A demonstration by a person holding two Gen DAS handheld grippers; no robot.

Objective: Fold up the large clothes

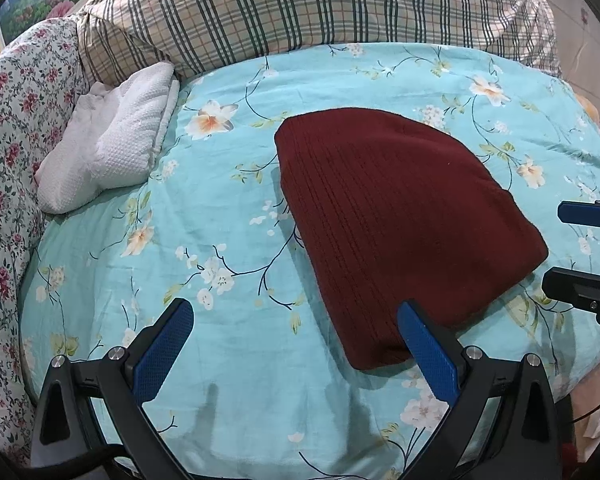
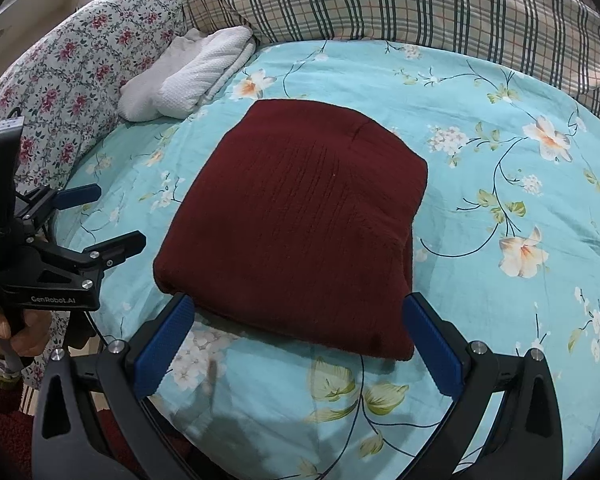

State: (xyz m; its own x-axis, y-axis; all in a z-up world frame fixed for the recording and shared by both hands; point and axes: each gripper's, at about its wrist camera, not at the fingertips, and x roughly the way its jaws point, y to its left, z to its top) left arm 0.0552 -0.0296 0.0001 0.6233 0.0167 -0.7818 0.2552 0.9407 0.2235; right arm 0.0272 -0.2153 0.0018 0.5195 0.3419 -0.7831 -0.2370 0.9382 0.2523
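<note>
The maroon knitted garment [image 2: 296, 216] lies folded into a compact rectangle near the middle of the bed [image 2: 500, 128], on the turquoise floral sheet; its folded near edge faces both tongs. The right tongs [image 2: 300, 340] stand wide open and hold nothing; the jaws straddle the near edge of the garment, one tip at each near corner, and contact cannot be confirmed. The left tongs [image 1: 296, 344] are likewise wide open and empty; they sit toward the bed's near edge, with one blue pad beside the garment's near corner and the other over bare sheet.

Risk, as judged: the fold appears finished or nearly so; any closing of the jaws on the top layer alone would lift it and undo the stack; a drag along the sheet would ruck the cloth beneath and skew the corners. The knit looks thick and soft, so a shallow pinch may slip.

Clearance: open sheet lies on all sides of the garment; a white folded towel [image 1: 112, 136] sits well apart at the far left corner; a plaid quilt [image 1: 300, 8] is banked along the far edge; a floral quilt [image 1: 16, 128] lines the left edge.
</note>
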